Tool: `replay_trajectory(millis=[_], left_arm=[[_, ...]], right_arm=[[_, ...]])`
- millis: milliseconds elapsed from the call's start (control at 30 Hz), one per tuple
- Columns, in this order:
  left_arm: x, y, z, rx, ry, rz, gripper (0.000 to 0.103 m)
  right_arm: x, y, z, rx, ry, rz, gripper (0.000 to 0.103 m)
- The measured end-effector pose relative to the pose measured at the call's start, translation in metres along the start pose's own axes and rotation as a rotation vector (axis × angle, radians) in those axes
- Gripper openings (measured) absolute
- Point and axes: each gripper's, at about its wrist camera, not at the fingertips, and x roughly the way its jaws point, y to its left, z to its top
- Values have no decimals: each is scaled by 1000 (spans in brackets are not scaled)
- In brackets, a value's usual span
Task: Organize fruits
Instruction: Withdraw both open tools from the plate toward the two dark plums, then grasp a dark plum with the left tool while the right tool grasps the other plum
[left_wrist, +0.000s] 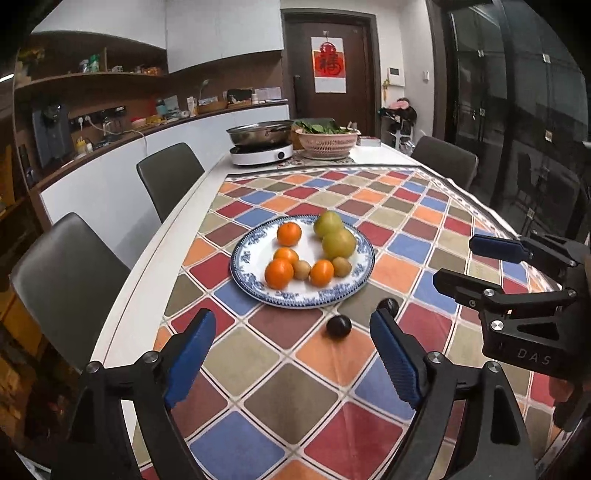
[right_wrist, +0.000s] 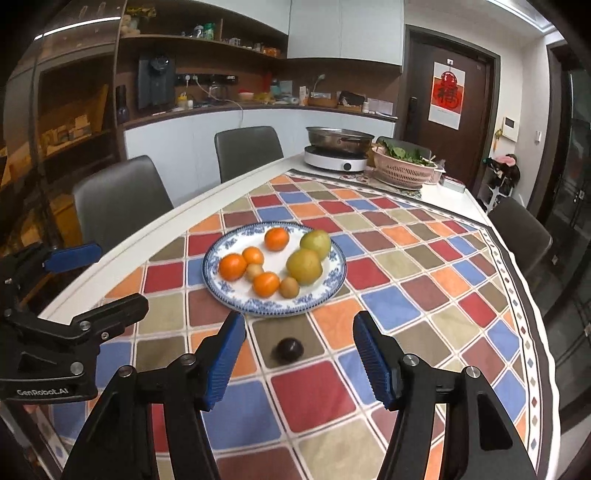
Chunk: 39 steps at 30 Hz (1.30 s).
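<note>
Blue-padded fingers of the left tool (left_wrist: 291, 354) stood wide apart above the checkered tabletop (left_wrist: 295, 406), holding nothing. Just ahead of this tool, slightly toward its right finger, one dark plum (left_wrist: 338, 326) lay alone on the cloth, and a second dark round fruit (left_wrist: 388, 305) showed partly behind that finger's tip. Beyond the plum, the blue-and-white plate (left_wrist: 258, 291) carried four oranges (left_wrist: 279, 273), two yellow-green pears (left_wrist: 339, 243) and two small brown kiwis (left_wrist: 341, 266); the pears touched each other on the plate's far right part.

To the right of the left tool, the right tool (right_wrist: 299, 354) was also spread open and empty. From its own camera the plum (right_wrist: 290, 349) lay between its two fingers, a little ahead of them, and the plate (right_wrist: 236, 299) was just beyond the fingertips. Far ahead of both tools stood a steel pot (left_wrist: 259, 133) on a white cooker (left_wrist: 258, 154), with a pink basket (left_wrist: 327, 142) of green leaves beside it.
</note>
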Motion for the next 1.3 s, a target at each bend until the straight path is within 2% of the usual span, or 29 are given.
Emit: replay_trajectory(millis=[333, 400, 500, 600, 933, 1067, 1133, 1300], left_arm=[[21, -12, -16, 99, 6, -83, 84], [28, -15, -17, 136, 16, -86, 78], [37, -21, -17, 189, 30, -108, 75], [48, -23, -15, 215, 56, -123, 65], [87, -27, -16, 224, 135, -210, 57], [100, -27, -16, 210, 165, -227, 53], [106, -26, -16, 190, 180, -241, 50], [115, -28, -14, 174, 192, -249, 49]], right_arm=[[17, -1, -17, -43, 54, 15, 62], [23, -1, -18, -55, 66, 15, 62], [31, -1, -21, -82, 80, 15, 62], [41, -1, -25, -102, 106, 31, 61], [73, -5, -32, -108, 179, 86, 57], [83, -5, -32, -115, 194, 96, 57], [88, -6, -31, -114, 201, 97, 53], [96, -7, -31, -107, 219, 122, 52]])
